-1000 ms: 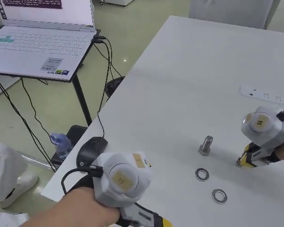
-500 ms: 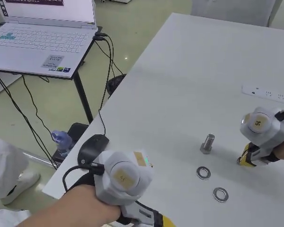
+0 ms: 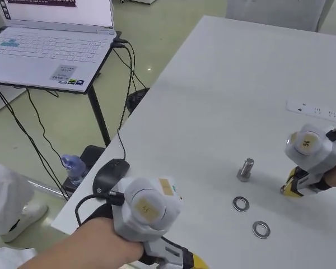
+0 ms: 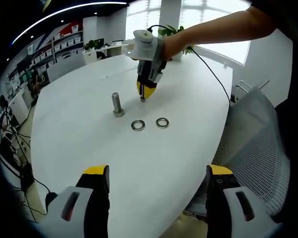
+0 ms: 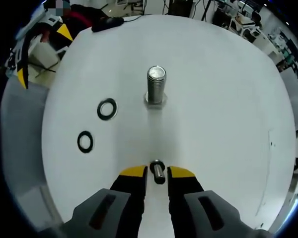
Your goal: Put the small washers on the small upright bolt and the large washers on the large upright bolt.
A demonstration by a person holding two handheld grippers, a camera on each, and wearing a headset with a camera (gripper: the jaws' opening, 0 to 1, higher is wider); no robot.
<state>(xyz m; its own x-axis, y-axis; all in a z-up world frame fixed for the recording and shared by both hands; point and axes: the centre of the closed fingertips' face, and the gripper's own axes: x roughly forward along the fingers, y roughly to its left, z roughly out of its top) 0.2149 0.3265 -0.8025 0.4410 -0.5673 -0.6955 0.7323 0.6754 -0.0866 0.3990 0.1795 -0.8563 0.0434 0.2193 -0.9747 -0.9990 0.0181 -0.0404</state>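
The right gripper [image 5: 158,177] has its two yellow fingertips drawn close around the small bolt [image 5: 157,167], low in the middle of the right gripper view. It appears to pinch the bolt upright on the white table [image 5: 228,99], though I cannot be sure both tips touch it. The left gripper [image 4: 157,172] has its fingers spread wide with nothing between them, at the bottom of the left gripper view.

Above the small bolt in the right gripper view, near the middle of the frame, the large bolt [image 5: 156,85] stands upright on its head. To its left lie two washers, one [image 5: 107,109] near the large bolt and the other [image 5: 85,142] lower and further left. Both lie flat and apart from each other, and they look alike in size.

Over the last second almost nothing has moved. The right gripper has stayed at the small bolt, the left has kept low at the bottom of the head view, and the washers lie where they were. No washer is on either bolt, so the threading is not yet begun. I judge the right gripper is occupied steadying the small bolt, which would leave the open left gripper free for a washer.
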